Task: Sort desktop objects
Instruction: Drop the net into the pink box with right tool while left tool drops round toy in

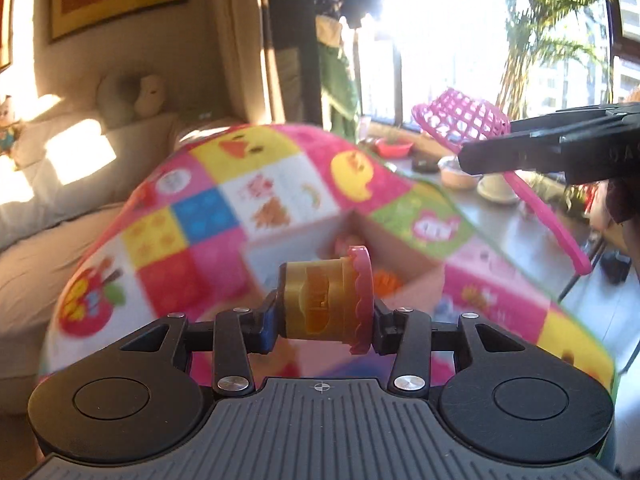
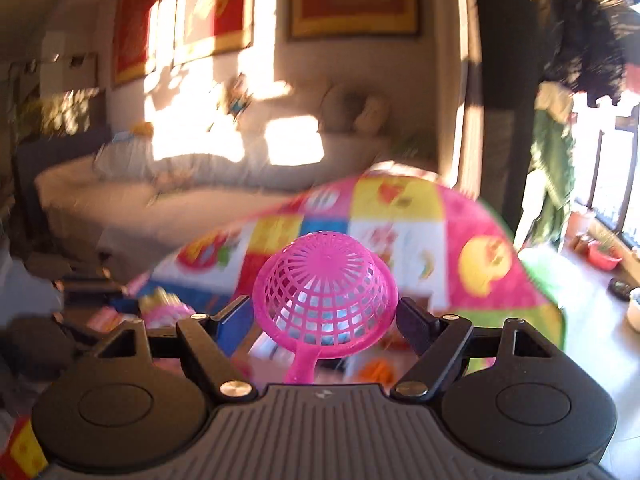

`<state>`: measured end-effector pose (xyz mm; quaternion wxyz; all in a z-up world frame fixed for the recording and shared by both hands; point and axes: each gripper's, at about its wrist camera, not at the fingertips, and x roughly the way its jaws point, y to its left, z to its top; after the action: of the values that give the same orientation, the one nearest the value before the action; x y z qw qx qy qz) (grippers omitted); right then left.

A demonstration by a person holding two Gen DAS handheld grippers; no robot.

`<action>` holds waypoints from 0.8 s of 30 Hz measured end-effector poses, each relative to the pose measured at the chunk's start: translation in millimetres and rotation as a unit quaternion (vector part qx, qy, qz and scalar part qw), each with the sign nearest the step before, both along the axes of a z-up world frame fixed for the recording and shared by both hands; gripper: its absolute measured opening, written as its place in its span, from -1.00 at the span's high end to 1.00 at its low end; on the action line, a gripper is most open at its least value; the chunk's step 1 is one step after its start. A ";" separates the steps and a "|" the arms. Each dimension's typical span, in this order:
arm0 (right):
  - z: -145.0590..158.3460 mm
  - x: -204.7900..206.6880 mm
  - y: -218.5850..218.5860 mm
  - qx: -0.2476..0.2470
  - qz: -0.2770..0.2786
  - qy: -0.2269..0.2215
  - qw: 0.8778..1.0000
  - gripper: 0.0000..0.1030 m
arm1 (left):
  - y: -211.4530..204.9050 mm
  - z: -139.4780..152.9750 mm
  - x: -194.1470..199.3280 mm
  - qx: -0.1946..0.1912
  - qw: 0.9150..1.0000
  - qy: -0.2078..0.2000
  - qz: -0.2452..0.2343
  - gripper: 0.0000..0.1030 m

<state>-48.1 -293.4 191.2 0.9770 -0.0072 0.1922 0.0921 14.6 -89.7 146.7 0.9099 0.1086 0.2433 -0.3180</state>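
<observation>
While my left tongs (image 1: pixel 322 316) pinch a gold toy cup (image 1: pixel 320 300) at lower center, my right tongs (image 2: pixel 324 320) pinch the pink strainer (image 2: pixel 326 280).

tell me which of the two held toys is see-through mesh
The pink strainer in the right gripper: an open lattice bowl with a handle. The left gripper holds a solid gold toy cup with a pink frilled rim.
</observation>
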 end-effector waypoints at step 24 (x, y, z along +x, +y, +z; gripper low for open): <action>-158.1 168.4 -49.0 0.091 -0.054 0.209 0.972 -0.74 | 10.1 -102.7 80.7 -0.055 0.984 0.166 -0.021 -0.83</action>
<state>120.3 -342.4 33.1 0.9152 0.1114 0.3832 0.0561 95.3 -79.6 44.1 0.8547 0.0092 0.3704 -0.3636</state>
